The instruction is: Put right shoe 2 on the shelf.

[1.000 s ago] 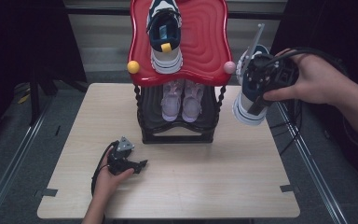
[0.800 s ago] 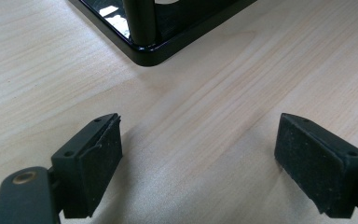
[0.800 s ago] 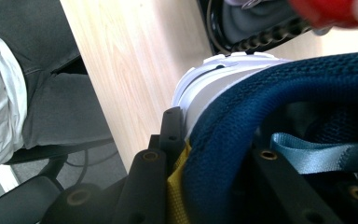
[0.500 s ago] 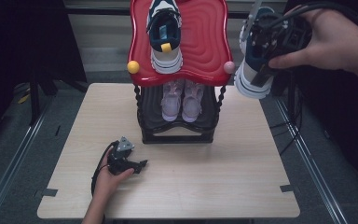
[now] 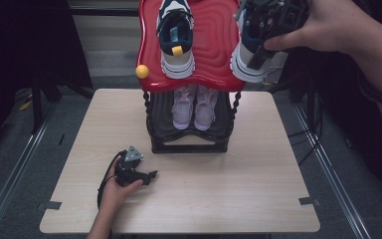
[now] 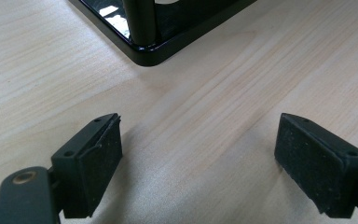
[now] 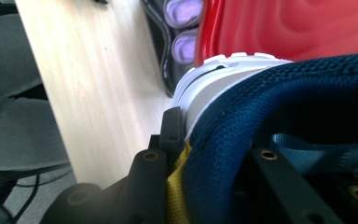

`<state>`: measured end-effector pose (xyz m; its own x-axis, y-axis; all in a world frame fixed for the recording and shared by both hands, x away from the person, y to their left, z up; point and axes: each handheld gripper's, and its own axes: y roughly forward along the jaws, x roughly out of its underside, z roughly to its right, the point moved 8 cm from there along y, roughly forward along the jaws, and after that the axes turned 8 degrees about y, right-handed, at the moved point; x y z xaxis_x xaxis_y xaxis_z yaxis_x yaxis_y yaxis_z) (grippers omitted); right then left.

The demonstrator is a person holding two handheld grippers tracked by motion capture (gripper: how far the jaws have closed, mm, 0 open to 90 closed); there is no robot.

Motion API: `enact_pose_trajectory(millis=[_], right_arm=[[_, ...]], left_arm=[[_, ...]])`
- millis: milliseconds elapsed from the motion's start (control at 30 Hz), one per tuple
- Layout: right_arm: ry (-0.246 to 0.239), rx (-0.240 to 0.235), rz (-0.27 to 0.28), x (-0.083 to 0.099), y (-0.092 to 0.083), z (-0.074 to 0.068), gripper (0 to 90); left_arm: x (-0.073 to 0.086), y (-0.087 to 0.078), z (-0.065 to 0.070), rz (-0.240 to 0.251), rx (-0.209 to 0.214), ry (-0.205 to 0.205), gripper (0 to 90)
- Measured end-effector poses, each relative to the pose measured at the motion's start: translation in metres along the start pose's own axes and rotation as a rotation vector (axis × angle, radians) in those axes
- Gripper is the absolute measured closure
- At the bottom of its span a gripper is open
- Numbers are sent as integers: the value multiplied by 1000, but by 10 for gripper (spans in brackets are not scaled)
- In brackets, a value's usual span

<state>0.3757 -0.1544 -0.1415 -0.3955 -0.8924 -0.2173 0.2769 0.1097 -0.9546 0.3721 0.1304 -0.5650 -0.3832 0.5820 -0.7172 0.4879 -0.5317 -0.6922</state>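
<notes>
The right tongs [image 5: 258, 47] have come up from beside the rack to the level of its top shelf, carrying a navy and white sneaker [image 5: 252, 52] with them. They are clenched on the sneaker's collar: in the right gripper view one jaw sits against the outside of the padded navy rim [image 7: 242, 140] and the other inside the opening. The sneaker now hangs at the right edge of the red shelf [image 5: 211, 35], its toe pointing back toward the person, just above or perhaps already brushing the rim; the high view is too foreshortened to say which. I judge the lift is done and what remains is to carry the sneaker inward and set it down beside its partner.

That matching sneaker [image 5: 176, 42] already lies on the shelf to the left of the right tongs, with a bare strip of red between the two, so there seems room enough. Below the tongs, on the black lower tier [image 5: 189, 134], stands a pair of lilac shoes [image 5: 195, 107]. A yellow ball knob [image 5: 142, 71] marks the shelf's far corner. The shelf's raised right rim is the one thing the sole must clear.

The left tongs [image 5: 146, 175] rest on the tabletop [image 5: 258, 179] in front of the rack, released and holding nothing, the rack's base corner [image 6: 144, 51] just ahead of them.
</notes>
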Motion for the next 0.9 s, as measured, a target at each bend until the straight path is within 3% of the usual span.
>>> enact_pose_trajectory(millis=[533, 900], right_arm=[[-100, 7, 7, -41, 34, 12, 748], [-139, 14, 8, -55, 55, 23, 747]], left_arm=[[0, 0, 0, -1, -3, 0, 144], [0, 0, 0, -2, -3, 0, 144]])
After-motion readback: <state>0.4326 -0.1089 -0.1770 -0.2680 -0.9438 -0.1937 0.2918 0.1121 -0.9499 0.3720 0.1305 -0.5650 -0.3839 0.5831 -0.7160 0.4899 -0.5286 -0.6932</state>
